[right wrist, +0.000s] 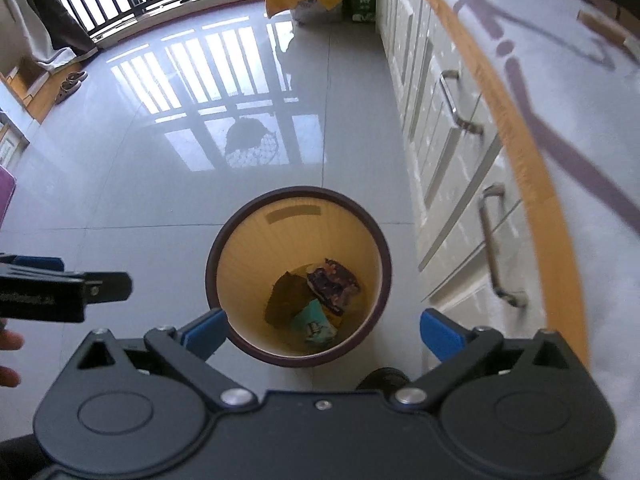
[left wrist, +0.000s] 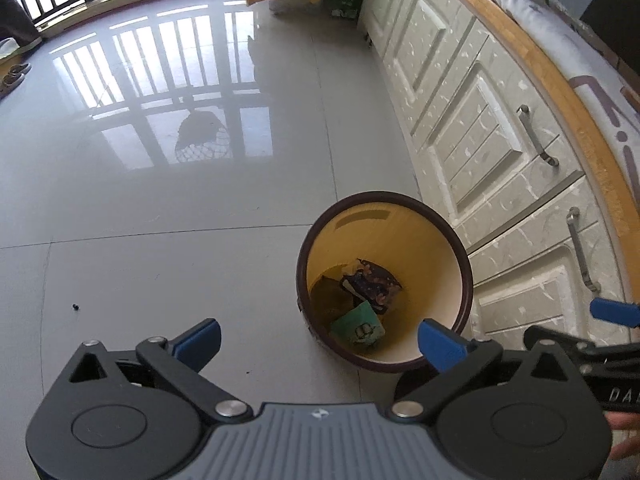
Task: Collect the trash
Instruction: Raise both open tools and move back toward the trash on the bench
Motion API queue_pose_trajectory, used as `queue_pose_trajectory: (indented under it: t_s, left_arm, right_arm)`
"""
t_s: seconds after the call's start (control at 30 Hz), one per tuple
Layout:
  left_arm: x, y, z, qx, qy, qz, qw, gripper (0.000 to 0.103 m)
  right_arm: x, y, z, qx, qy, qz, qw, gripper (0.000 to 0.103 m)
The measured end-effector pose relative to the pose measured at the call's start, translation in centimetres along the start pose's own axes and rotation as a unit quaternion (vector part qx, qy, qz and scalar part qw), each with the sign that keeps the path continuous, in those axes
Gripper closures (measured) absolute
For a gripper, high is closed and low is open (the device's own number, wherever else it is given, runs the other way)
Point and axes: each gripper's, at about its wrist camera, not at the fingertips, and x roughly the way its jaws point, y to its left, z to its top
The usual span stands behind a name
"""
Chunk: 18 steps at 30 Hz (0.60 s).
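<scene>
- The wastebasket (right wrist: 298,276), yellow inside with a dark maroon rim, stood on the grey tile floor (left wrist: 160,208) directly below the right gripper (right wrist: 322,330).
- It held a dark patterned wrapper (right wrist: 334,282) and a teal packet (right wrist: 314,326).
- Both the right gripper and the left gripper (left wrist: 320,338) were spread wide, holding nothing.
- From the left gripper, the wastebasket (left wrist: 384,288) lay ahead and right, beside the cabinet (left wrist: 500,184).

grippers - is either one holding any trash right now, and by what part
Nothing is held. The left gripper and right gripper are both open and empty above the bin; wrappers lie inside it.

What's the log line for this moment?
left gripper: open, empty | right gripper: open, empty | bin: upright, wrappers inside
</scene>
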Motion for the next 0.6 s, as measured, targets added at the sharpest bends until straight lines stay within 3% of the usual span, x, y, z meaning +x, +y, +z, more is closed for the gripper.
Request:
queue_pose_trajectory:
  t_s: [0.6]
  left_arm:
    - [-7.8,-1.3,-4.1,-0.002,-0.066,0.001,0.9978,0.0]
  right_arm:
    - [-9.3,-0.2,-2.9,-0.014,-0.066,-0.01,0.998,0.0]
